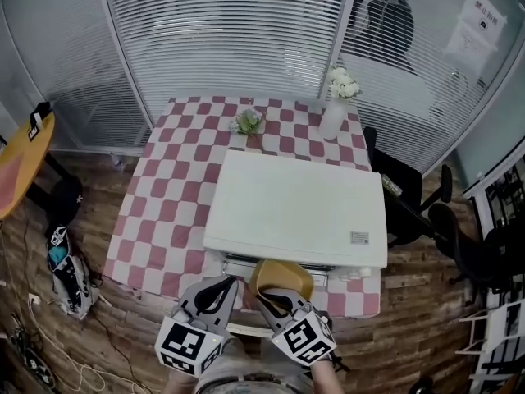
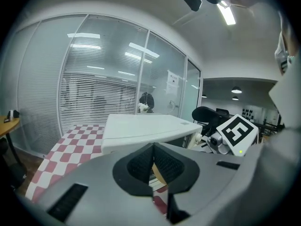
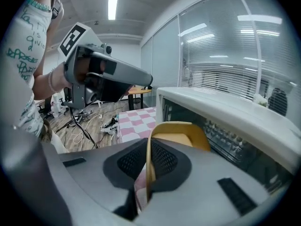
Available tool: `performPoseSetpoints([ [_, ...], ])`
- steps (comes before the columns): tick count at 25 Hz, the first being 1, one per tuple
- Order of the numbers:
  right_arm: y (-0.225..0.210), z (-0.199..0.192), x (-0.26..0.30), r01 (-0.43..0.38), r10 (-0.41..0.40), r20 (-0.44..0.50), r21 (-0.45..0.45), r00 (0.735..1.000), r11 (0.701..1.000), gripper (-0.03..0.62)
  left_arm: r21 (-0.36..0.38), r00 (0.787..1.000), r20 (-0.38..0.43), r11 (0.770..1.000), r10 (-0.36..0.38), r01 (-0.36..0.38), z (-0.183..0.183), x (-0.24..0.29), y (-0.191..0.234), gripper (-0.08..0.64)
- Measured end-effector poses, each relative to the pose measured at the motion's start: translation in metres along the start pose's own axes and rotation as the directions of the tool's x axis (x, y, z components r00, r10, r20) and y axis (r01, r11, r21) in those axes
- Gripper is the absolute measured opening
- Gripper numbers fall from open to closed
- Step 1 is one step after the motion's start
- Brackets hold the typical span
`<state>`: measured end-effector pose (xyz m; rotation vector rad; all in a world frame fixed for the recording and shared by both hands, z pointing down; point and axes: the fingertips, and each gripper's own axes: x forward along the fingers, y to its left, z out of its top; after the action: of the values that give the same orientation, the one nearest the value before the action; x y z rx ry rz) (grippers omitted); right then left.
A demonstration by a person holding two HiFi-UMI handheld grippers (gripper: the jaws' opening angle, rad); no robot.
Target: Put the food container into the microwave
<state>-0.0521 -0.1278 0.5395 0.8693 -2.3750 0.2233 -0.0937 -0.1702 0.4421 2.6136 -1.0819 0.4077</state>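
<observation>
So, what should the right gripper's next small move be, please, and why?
Probably ease the right gripper forward toward the dark front of the white box-shaped microwave, with its jaws clamped on the rim of the yellow plastic food container. The container hangs just before that front. Whether the door is open I cannot tell, so go slowly.
</observation>
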Motion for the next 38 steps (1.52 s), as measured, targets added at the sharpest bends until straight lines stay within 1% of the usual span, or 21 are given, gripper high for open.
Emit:
performPoseSetpoints([
  [7, -0.015, -0.005, 0.016, -0.001, -0.002, -0.048, -0.076, 0.999, 0.997, 0.009, -0.019, 1.000, -0.001, 1.000, 0.019, -0.019, -0.002, 0.002, 0.005, 0.014],
  [11, -0.022, -0.008, 0.027, -0.007, -0.004, -0.077, -0.135, 0.997, 0.991, 0.009, -0.030, 1.000, -0.006, 0.999, 0.020, -0.020, -0.006, 0.003, 0.003, 0.014],
  [18, -0.036, -0.015, 0.046, -0.004, -0.017, -0.102, -0.200, 0.995, 0.980, 0.009, -0.050, 1.000, 0.000, 0.998, 0.029, -0.029, -0.009, 0.004, 0.002, 0.014],
  [23, -0.051, -0.017, 0.056, 0.031, -0.053, -0.097, -0.217, 0.994, 0.976, 0.009, -0.069, 0.999, -0.013, 0.997, 0.034, -0.035, -0.011, 0.003, 0.004, 0.014],
  [27, -0.063, -0.019, 0.063, 0.071, -0.093, -0.081, -0.234, 0.992, 0.970, 0.009, -0.079, 0.998, -0.020, 0.995, 0.055, -0.056, -0.017, 0.002, 0.008, 0.014],
  [31, -0.073, -0.022, 0.071, 0.112, -0.141, -0.083, -0.292, 0.987, 0.950, 0.009, -0.089, 0.997, -0.018, 0.993, 0.072, -0.073, -0.021, 0.000, 0.010, 0.014],
  [35, -0.078, -0.025, 0.082, 0.116, -0.162, -0.098, -0.368, 0.982, 0.923, 0.009, -0.100, 0.996, -0.032, 0.991, 0.083, -0.086, -0.024, -0.003, 0.012, 0.014],
  [38, -0.082, -0.027, 0.089, 0.117, -0.173, -0.106, -0.402, 0.979, 0.908, 0.009, -0.103, 0.995, -0.041, 0.990, 0.093, -0.097, -0.027, -0.006, 0.014, 0.014],
])
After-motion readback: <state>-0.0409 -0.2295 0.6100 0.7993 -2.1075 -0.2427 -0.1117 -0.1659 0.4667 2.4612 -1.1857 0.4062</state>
